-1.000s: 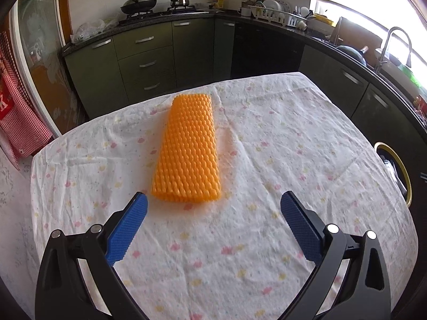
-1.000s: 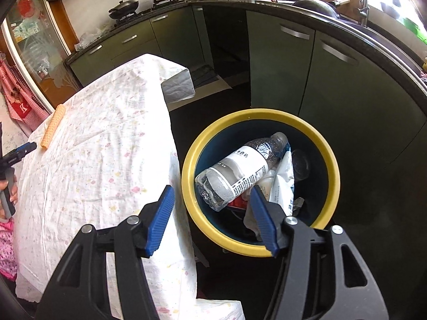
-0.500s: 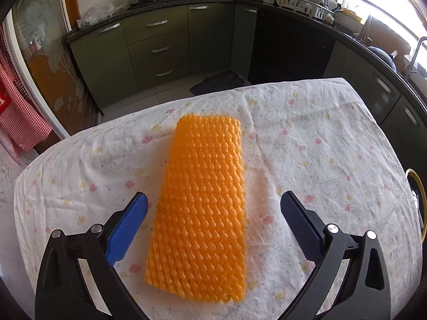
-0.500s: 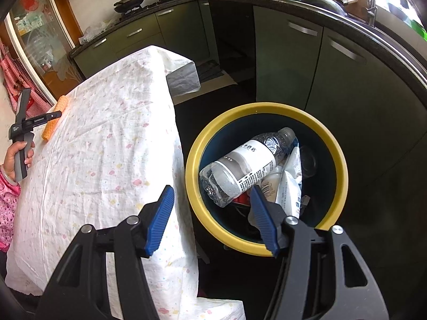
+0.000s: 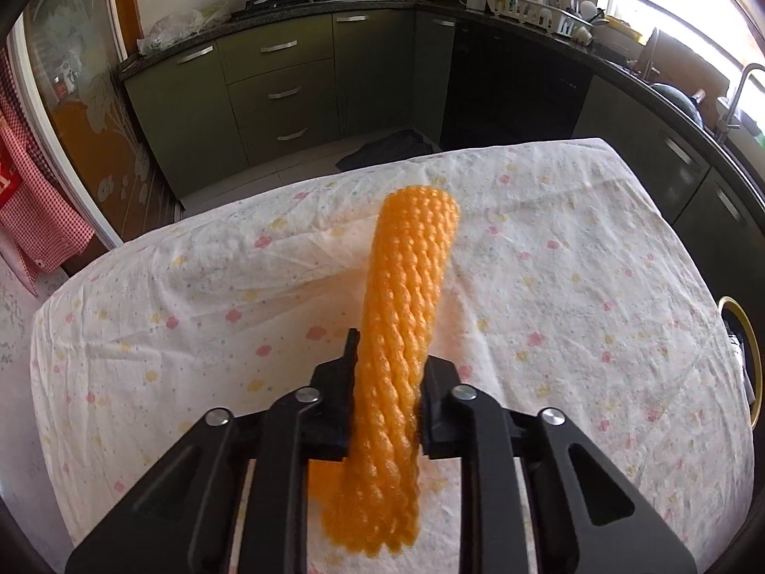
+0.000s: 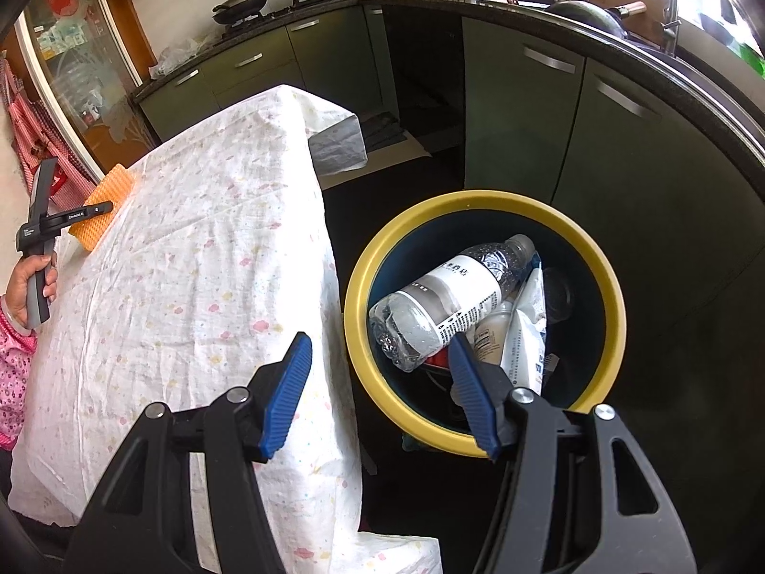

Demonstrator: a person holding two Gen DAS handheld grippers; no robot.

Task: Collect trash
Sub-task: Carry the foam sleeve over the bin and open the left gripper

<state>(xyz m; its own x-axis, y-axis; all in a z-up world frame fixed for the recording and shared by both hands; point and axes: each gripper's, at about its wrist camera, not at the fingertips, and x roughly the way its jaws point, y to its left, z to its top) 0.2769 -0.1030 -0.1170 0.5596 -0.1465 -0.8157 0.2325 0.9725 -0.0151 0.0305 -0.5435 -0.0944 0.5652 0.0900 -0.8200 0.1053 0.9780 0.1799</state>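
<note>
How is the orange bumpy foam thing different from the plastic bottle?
The orange foam net is bright orange and bumpy all over; the plastic bottle is see-through with a white label. The foam net is over the flowery tablecloth, squeezed in the left claw, whose jaws are closing on it. The bottle lies tilted inside the yellow-rimmed bin, where nothing holds it. Both look like trash.
</note>
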